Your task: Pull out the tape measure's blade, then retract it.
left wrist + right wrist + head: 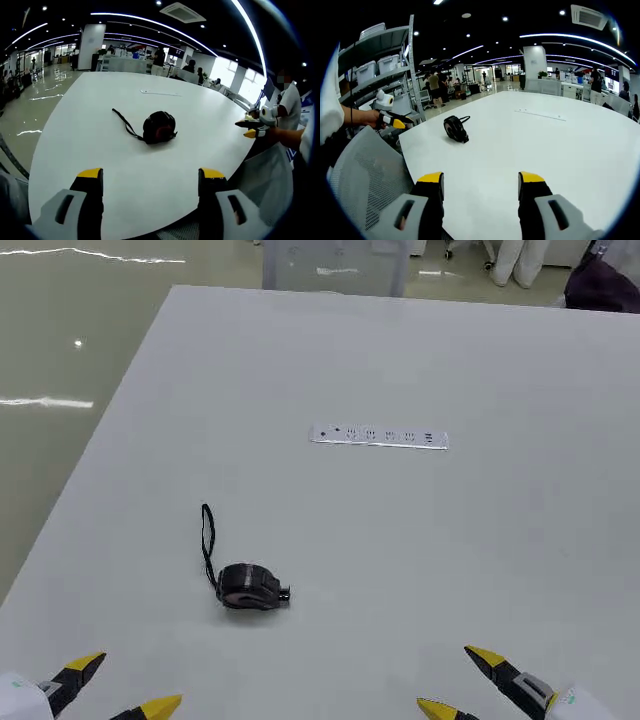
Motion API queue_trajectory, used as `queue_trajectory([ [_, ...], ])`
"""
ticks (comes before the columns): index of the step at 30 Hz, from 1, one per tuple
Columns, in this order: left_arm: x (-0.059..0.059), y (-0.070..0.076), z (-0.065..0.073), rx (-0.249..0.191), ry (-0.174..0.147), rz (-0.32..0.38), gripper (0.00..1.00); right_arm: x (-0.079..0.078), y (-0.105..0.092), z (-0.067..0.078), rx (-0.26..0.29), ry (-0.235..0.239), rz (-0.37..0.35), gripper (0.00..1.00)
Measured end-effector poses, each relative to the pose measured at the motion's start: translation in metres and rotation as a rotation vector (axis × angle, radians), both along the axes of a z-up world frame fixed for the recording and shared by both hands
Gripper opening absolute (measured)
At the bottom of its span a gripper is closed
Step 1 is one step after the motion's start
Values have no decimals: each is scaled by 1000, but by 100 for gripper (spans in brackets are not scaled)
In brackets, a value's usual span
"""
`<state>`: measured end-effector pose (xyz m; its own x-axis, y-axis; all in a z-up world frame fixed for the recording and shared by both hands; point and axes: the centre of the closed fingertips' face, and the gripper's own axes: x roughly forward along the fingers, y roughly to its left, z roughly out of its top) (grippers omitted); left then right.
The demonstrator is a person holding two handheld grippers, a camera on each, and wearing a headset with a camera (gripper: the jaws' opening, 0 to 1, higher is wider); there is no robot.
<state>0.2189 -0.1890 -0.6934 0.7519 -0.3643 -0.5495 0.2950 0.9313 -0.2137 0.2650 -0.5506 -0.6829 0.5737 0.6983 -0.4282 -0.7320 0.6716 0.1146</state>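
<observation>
– Yellow-tipped left tool (130, 682) at lower left, right tool (452, 678) at lower right: how are the jaws?
– Both spread apart, holding nothing, over the white worktop's (450, 540) near edge.
– Tape measure (250, 587)?
– Left of centre, just beyond the left tool, lying untouched with bare surface all round.
– Farther up?
– A power strip (379, 437) mid-frame, then the far edge. Glossy floor (60, 360) runs along the left.

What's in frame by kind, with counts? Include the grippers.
tape measure: 1
power strip: 1
grippers: 2, left gripper and right gripper, both open
Total: 4
</observation>
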Motion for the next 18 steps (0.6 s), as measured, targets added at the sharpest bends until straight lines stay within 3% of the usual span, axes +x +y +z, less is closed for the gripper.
queue_trajectory([
  [18, 1, -1, 2, -7, -5, 4, 77, -3, 1, -2, 2, 17, -7, 62],
])
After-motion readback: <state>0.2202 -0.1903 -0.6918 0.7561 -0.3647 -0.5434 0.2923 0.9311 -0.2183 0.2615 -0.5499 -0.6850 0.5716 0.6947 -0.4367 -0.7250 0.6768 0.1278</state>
